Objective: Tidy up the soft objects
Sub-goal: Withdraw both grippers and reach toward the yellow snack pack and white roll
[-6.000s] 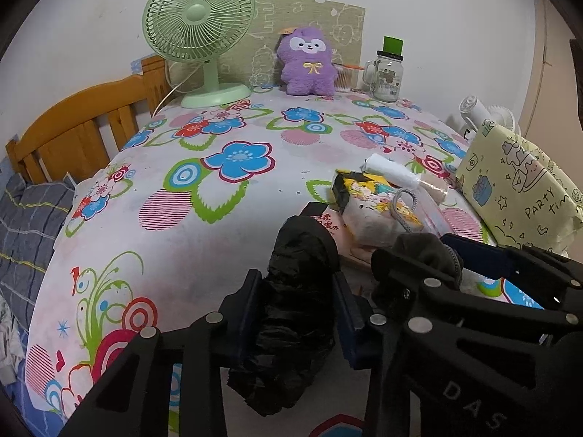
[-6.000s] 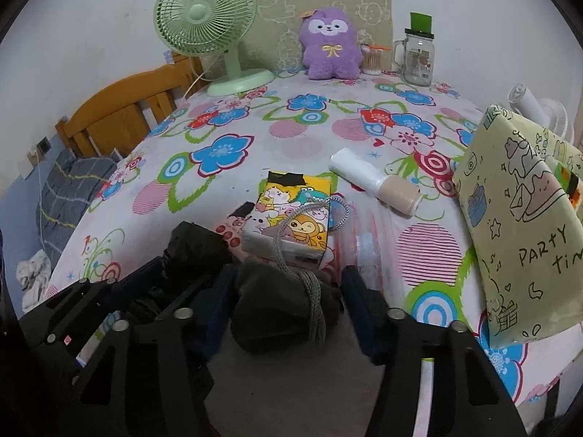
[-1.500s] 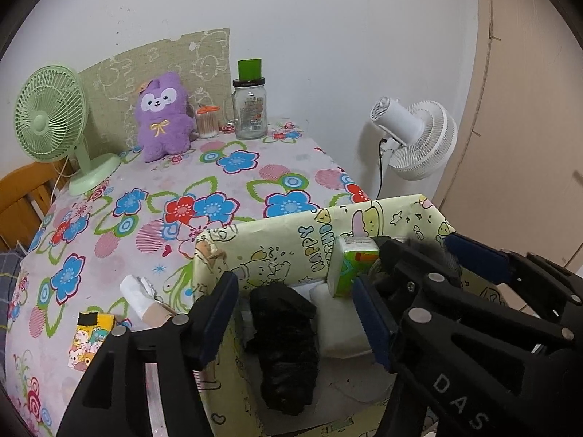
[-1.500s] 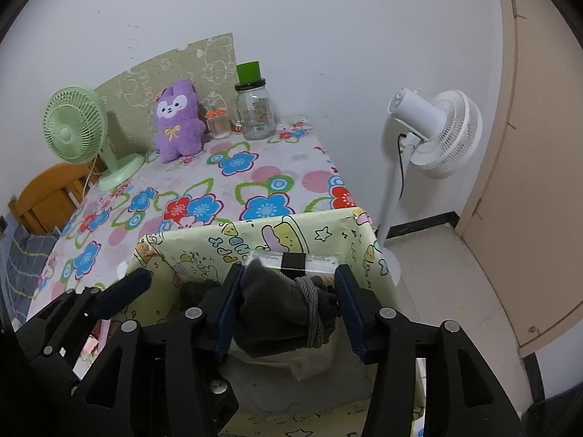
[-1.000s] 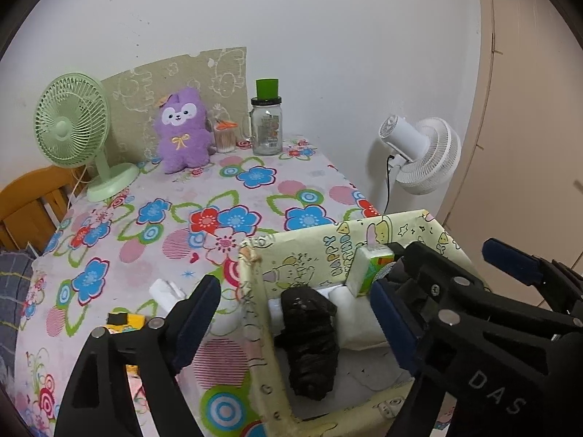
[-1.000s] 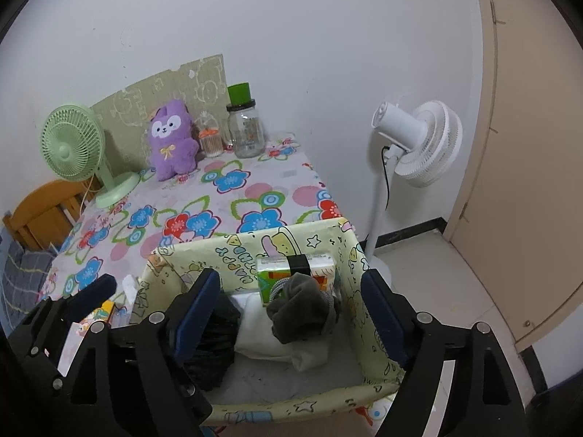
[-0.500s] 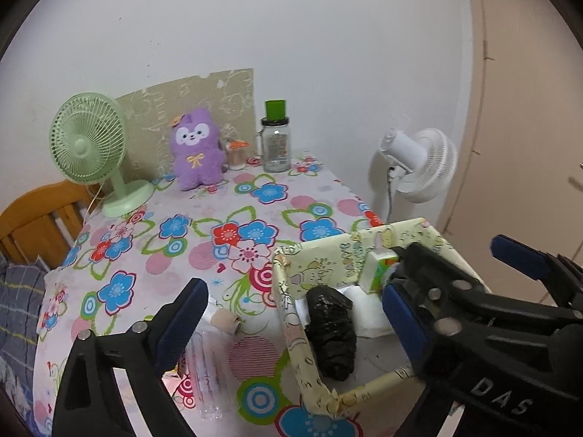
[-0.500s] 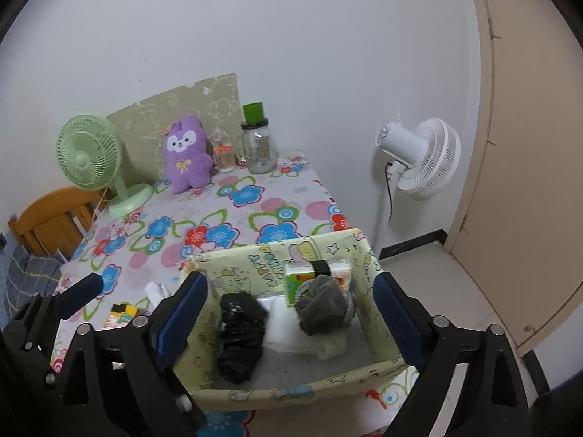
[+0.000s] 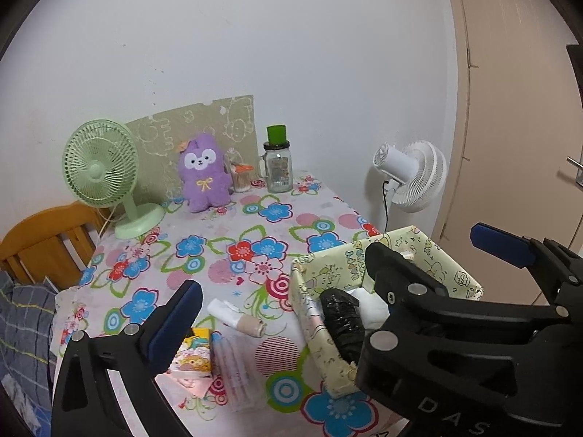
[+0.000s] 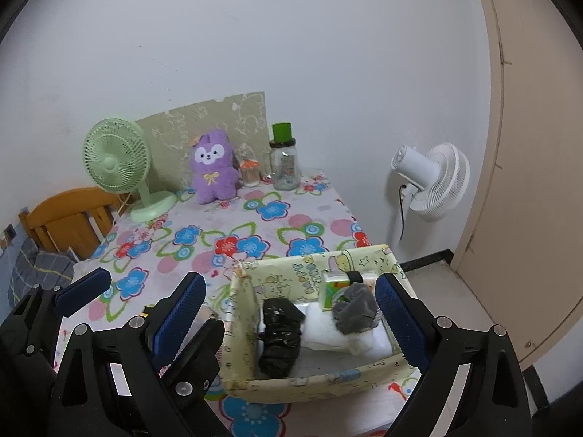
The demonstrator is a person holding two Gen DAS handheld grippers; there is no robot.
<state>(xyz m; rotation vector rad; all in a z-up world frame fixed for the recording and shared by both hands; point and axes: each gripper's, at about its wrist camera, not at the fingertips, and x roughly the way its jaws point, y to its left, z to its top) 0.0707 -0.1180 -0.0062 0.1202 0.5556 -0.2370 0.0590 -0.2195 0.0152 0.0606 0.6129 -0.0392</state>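
Both grippers are hovering at the near right corner of the flowered bench (image 10: 255,218), fingers released and holding nothing. The left gripper (image 9: 328,273) has just been spreading wider; the right gripper (image 10: 291,309) is standing wide over the yellow cartoon-print box (image 10: 291,389). Inside the box, a black bundle (image 10: 280,335) is lying at the left, a grey bundle (image 10: 355,307) is resting on white padding at the right beside a green carton (image 10: 331,291). A purple plush toy (image 10: 215,167) is sitting at the far edge.
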